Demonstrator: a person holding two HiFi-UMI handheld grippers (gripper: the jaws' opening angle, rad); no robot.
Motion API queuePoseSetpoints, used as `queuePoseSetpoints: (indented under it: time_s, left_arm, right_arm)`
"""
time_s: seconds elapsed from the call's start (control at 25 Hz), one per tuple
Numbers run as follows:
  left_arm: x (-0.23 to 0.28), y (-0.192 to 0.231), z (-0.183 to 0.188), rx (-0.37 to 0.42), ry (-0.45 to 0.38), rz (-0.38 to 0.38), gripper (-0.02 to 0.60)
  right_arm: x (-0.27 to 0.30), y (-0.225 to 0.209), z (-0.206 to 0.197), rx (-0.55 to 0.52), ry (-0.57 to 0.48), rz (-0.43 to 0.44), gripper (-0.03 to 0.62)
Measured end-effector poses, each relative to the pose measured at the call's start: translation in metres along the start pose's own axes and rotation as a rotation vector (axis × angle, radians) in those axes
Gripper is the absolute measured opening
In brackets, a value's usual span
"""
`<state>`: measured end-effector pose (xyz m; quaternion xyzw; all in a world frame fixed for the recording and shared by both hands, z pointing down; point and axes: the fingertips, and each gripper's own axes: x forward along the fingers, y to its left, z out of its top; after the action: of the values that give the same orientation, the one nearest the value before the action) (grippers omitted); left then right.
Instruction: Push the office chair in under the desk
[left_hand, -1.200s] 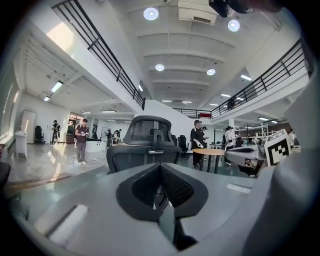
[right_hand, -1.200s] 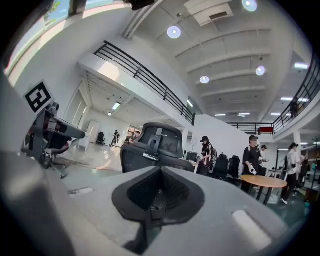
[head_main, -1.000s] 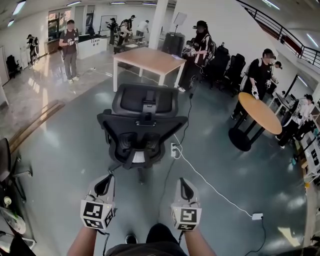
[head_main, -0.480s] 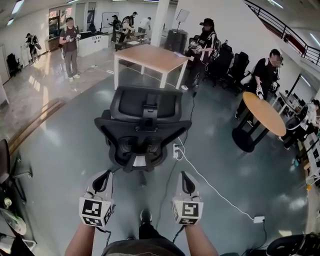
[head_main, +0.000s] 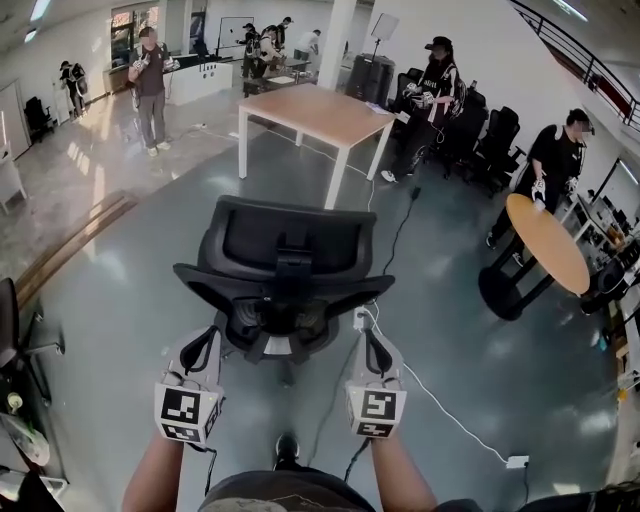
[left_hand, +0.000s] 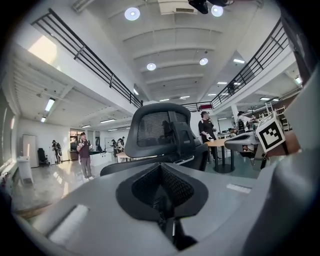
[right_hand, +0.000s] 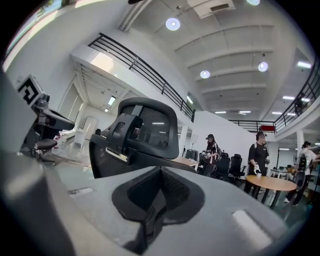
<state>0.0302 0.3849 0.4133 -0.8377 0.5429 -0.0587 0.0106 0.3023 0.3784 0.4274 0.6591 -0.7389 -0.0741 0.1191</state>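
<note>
A black mesh-backed office chair stands on the grey floor with its back toward me. Beyond it is the desk, a wooden top on white legs, with open floor between the two. My left gripper is shut and empty, just behind the chair's left side. Level with it, behind the chair's right side, my right gripper is also shut and empty. The left gripper view has the chair close ahead of the closed left gripper. In the right gripper view, the chair rises beyond the closed right gripper. Contact cannot be told.
A white cable runs across the floor from the chair's right to a plug. A round wooden table stands at the right. Several people stand around the room, one beside the desk. Black chairs line the right wall.
Both grippers and the chair have moved forward toward the desk, which now looms nearer. The grippers sit closer to the chair's back. The jaws stay shut.
</note>
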Motion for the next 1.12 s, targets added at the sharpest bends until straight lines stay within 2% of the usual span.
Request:
queuePoseSetpoints:
  time_s: [0.16, 0.44, 0.48, 0.56, 0.64, 0.76, 0.88, 0.96, 1.12]
  left_arm:
    - [0.020, 0.005, -0.008, 0.008, 0.026, 0.025, 0.021]
    - [0.040, 0.005, -0.029, 0.038, 0.080, 0.062, 0.064]
    - [0.043, 0.007, -0.031, 0.051, 0.080, 0.078, 0.079]
    - [0.046, 0.013, -0.032, 0.091, 0.058, 0.114, 0.111]
    - [0.046, 0.018, -0.028, 0.127, 0.039, 0.147, 0.127]
    - [0.047, 0.027, -0.021, 0.197, 0.043, 0.187, 0.198]
    - [0.049, 0.035, -0.018, 0.281, 0.054, 0.213, 0.263]
    - [0.051, 0.037, -0.012, 0.330, 0.059, 0.218, 0.267]
    - [0.053, 0.046, -0.012, 0.378, 0.075, 0.242, 0.281]
  right_arm:
    - [0.025, -0.005, 0.003, -0.060, -0.015, 0.025, -0.008]
    - [0.047, -0.015, -0.007, -0.141, -0.034, 0.048, -0.004]
    - [0.051, -0.016, -0.010, -0.150, -0.033, 0.059, 0.054]
    - [0.057, -0.019, -0.013, -0.170, -0.031, 0.072, 0.083]
    - [0.061, -0.021, -0.012, -0.216, -0.028, 0.074, 0.138]
    - [0.065, -0.018, -0.004, -0.302, -0.028, 0.073, 0.210]
    - [0.068, -0.010, 0.000, -0.308, -0.039, 0.108, 0.256]
    - [0.071, -0.006, -0.004, -0.308, -0.019, 0.118, 0.272]
    - [0.078, -0.003, -0.010, -0.355, 0.027, 0.104, 0.303]
